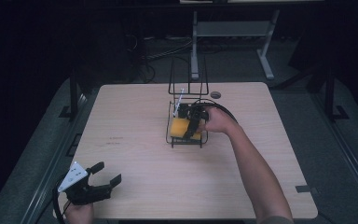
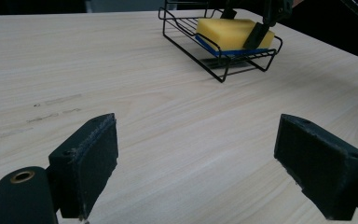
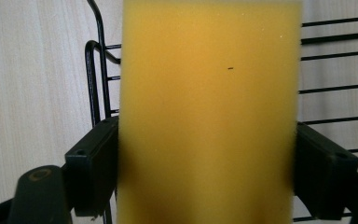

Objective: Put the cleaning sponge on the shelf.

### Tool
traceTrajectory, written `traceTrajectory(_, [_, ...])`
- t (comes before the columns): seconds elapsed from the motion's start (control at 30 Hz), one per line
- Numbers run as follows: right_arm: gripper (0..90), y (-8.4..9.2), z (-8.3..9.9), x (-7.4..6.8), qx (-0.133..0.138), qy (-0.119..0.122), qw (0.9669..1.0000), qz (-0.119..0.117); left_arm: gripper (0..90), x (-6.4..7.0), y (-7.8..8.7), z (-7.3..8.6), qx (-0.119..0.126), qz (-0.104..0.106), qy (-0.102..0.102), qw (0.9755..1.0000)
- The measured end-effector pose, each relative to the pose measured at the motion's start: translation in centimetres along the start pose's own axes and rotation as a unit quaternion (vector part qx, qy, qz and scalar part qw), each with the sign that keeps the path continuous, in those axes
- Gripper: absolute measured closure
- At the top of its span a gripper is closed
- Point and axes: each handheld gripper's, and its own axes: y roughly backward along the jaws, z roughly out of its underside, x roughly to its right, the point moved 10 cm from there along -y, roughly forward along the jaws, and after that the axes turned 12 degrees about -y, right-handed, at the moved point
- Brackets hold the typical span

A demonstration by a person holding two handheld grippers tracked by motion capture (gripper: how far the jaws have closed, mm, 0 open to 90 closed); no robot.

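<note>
A yellow sponge (image 1: 179, 126) with a blue underside lies in the low tray of a black wire rack (image 1: 171, 138) at the table's middle. My right gripper (image 1: 192, 127) reaches into the rack from the right and is shut on the sponge. In the right gripper view the sponge (image 3: 209, 93) sits between both pads (image 3: 93, 163), which press its sides, with rack wires (image 3: 335, 60) behind. My left gripper (image 1: 108, 172) rests open near the front left corner, holding nothing. In its own view my left gripper (image 2: 209, 163) faces bare wood, with the sponge (image 2: 228, 30) and rack (image 2: 214, 70) far off.
The rack has a tall wire frame (image 1: 188, 74) at its back, with a white stick-like item (image 1: 180, 98) leaning there. A small grey round disc (image 1: 216, 94) sits in the tabletop behind the rack. Light wooden table (image 1: 135, 140) spreads wide to the left and front.
</note>
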Motion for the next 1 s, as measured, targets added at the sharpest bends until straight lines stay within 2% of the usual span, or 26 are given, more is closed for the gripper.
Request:
traceTrajectory(0.13, [17.3,0.1,0.1,0.0,-0.007,0.0,1.0,0.004,12.8,0.2,-0.1,0.0,-0.001,0.003,-0.003,1.0])
traceTrajectory(0.77, [17.2,2.4,-0.1,-0.4,0.018,0.007,0.9997,0.014,12.8,0.4,-0.3,0.0,0.0,0.006,0.0,1.0])
traceTrajectory(1.0, [17.6,2.8,0.3,-0.3,0.014,0.005,0.9997,0.017,12.8,0.4,-0.4,-0.1,0.001,0.006,0.001,1.0])
